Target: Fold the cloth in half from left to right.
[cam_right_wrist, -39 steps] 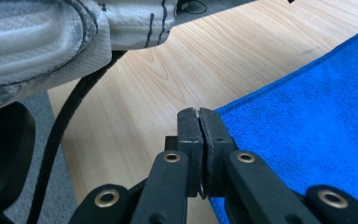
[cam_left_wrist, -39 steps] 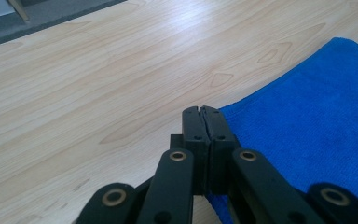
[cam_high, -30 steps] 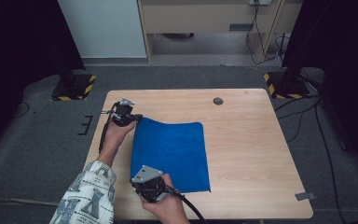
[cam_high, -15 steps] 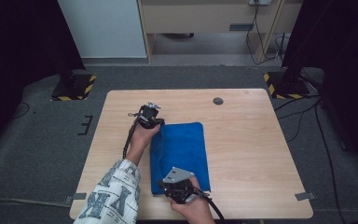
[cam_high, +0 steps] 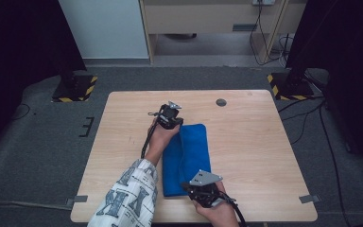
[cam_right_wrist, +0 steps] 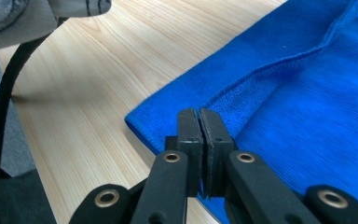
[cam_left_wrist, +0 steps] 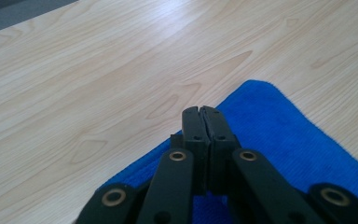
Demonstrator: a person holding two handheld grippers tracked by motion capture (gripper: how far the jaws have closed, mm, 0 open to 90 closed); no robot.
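Note:
A blue cloth [cam_high: 189,151] lies on the wooden table [cam_high: 255,142], folded over into a narrow strip. At its far end my left gripper [cam_high: 176,123] has its jaws shut on the cloth's top layer. In the left gripper view the closed jaws [cam_left_wrist: 200,112] sit over the cloth's rounded corner [cam_left_wrist: 279,135]. My right gripper [cam_high: 194,188] is at the near end, also shut on the cloth edge. The right gripper view shows the closed jaws [cam_right_wrist: 199,114] above the cloth [cam_right_wrist: 307,93], with a raised fold running away from them.
A dark round plug [cam_high: 221,102] sits in the tabletop near the far edge. Grey tape marks [cam_high: 308,198] are stuck at the near corners. A patterned sleeve [cam_high: 127,198] reaches in from the bottom left. Bare wood lies left and right of the cloth.
Both grippers have moved to the right across the table, carrying the cloth's left edge over. The cloth has gone from a wide sheet to a narrow folded strip.

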